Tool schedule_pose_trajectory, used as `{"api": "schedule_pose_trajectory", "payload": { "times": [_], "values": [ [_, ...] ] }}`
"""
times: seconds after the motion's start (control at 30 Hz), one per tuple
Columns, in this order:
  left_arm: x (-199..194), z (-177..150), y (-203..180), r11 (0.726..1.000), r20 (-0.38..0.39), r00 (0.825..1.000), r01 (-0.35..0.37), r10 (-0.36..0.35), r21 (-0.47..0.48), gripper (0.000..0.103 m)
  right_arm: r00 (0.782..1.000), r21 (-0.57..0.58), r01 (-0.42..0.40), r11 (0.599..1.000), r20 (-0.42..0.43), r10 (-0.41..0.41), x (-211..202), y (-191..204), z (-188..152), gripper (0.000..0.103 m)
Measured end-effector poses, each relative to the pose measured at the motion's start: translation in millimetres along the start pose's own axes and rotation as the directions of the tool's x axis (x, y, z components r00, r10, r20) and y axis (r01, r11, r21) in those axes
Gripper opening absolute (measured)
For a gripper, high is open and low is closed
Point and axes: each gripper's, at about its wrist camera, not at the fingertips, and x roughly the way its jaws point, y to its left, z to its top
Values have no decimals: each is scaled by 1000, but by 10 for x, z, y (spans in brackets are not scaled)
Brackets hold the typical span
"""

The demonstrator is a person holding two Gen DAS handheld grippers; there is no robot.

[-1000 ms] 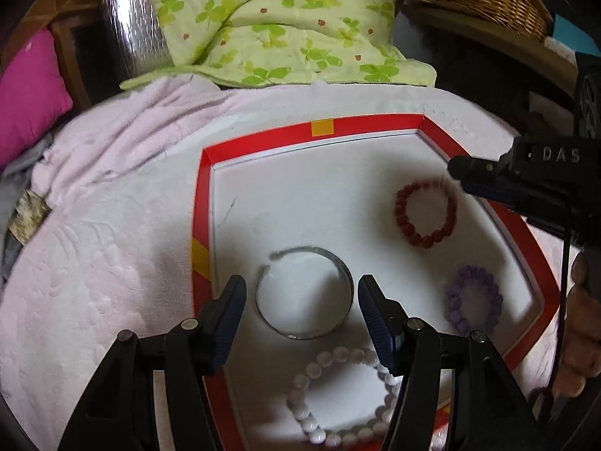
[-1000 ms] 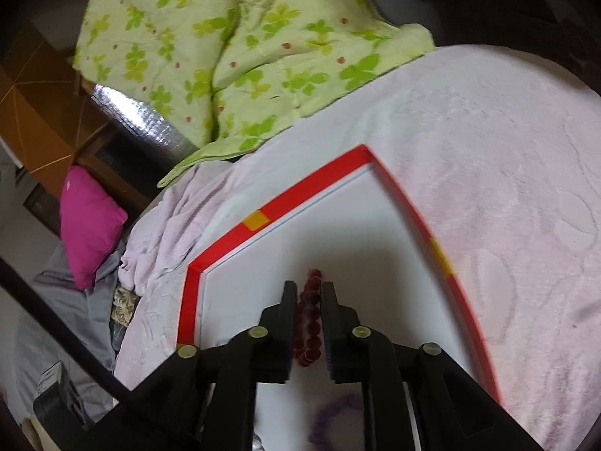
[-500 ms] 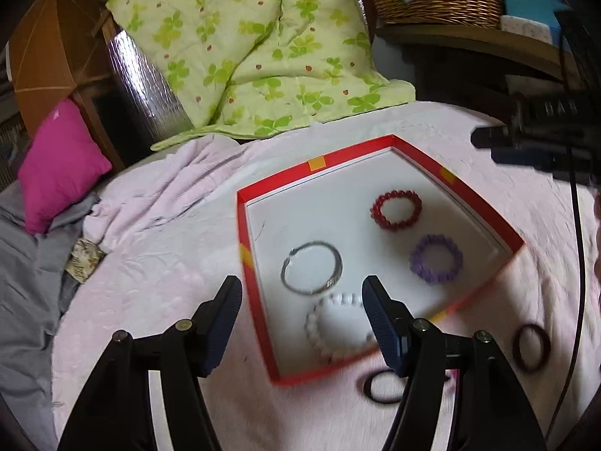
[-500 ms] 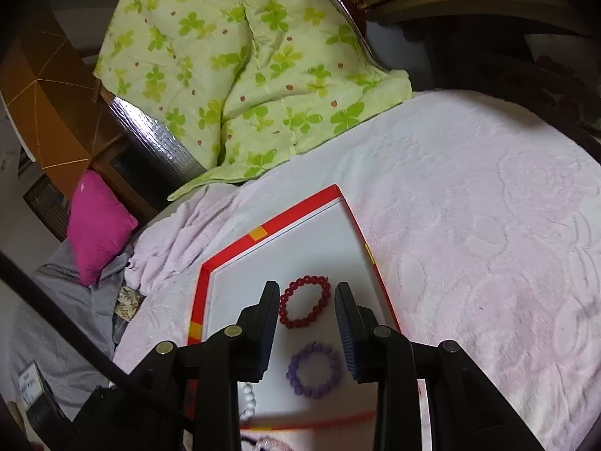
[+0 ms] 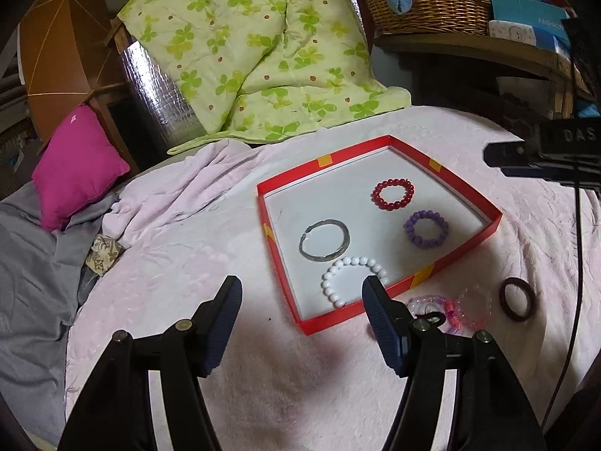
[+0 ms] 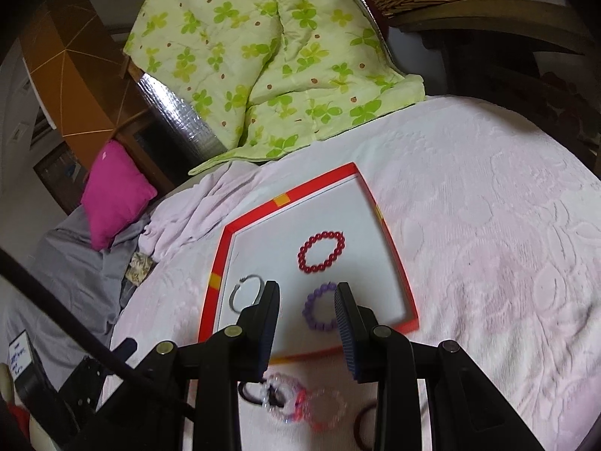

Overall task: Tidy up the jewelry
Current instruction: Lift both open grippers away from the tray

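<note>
The red-rimmed tray (image 5: 379,314) lies on the pink bedspread (image 5: 180,263) and holds 4 bracelets, all apart from one another: a red beaded one (image 5: 393,194) toward the far side, a purple one (image 5: 426,229) nearer the right rim, a thin metal bangle (image 5: 325,240), and a white beaded one (image 5: 353,280) close to the near rim. Outside the tray, just past its near rim, lie the pieces not yet sorted: a clear-and-pink beaded bracelet (image 6: 323,407), a dark hair tie (image 6: 249,392) partly under it, and a brown ring-shaped band (image 5: 517,298) a little apart. The right hand-held gripper (image 6: 308,323) hangs above these with its fingers parted and nothing between them; the left hand-held gripper (image 5: 300,323) is likewise spread wide and empty. The next pick is probably the clear-and-pink bracelet: come straight down, straddle 1 side of the loop rather than its middle, avoid catching the hair tie, and lift clear of the rim before placing it in the tray's open left part.
</note>
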Motion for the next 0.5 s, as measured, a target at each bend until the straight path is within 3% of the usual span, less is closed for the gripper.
{"api": "schedule_pose_trajectory", "payload": {
  "times": [0.33,0.5],
  "values": [
    [-65,-111,26,1000,-20,1000,14,-14,-15,67,999,-6,11,1000,-43,-11,-187,-115,-261,33],
    [27,-346,91,997,-122,991,40,-48,-64,67,995,7,26,1000,-100,-25,-225,-312,-383,33]
  ]
}}
